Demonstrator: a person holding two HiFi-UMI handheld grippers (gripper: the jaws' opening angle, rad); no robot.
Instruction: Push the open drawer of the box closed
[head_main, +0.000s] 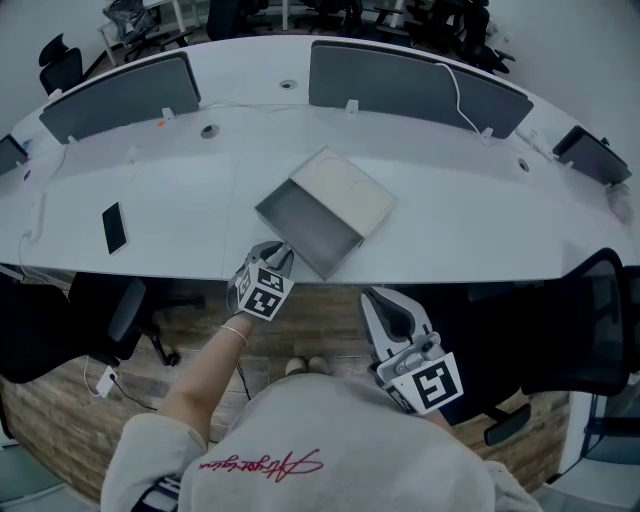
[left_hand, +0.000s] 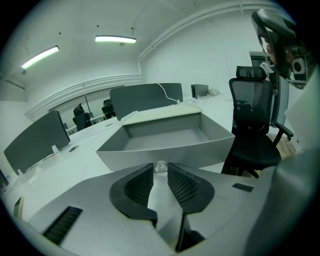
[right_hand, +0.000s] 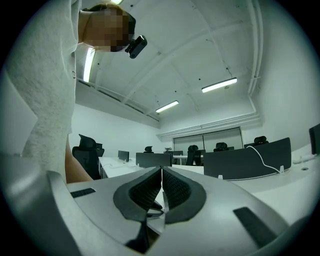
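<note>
The box (head_main: 345, 187) lies on the white desk (head_main: 470, 215) with a cream top. Its grey drawer (head_main: 303, 226) stands pulled out toward me. My left gripper (head_main: 278, 256) is at the drawer's front wall (left_hand: 165, 150), pointing down at it. In the left gripper view a narrow gap shows between its jaws, and a small clear knob (left_hand: 160, 169) sits right at the tips of the left gripper (left_hand: 160, 165); I see no pad pressing on it. My right gripper (head_main: 376, 298) hangs below the desk's front edge, away from the box. In its own view the right gripper (right_hand: 161, 170) has its tips together and holds nothing.
A black phone (head_main: 114, 227) lies at the desk's left. Grey divider panels (head_main: 120, 100) (head_main: 415, 85) stand along the far side, with a white cable over one. A black office chair (left_hand: 252, 125) stands right of the drawer; another chair (head_main: 120, 320) is at my left.
</note>
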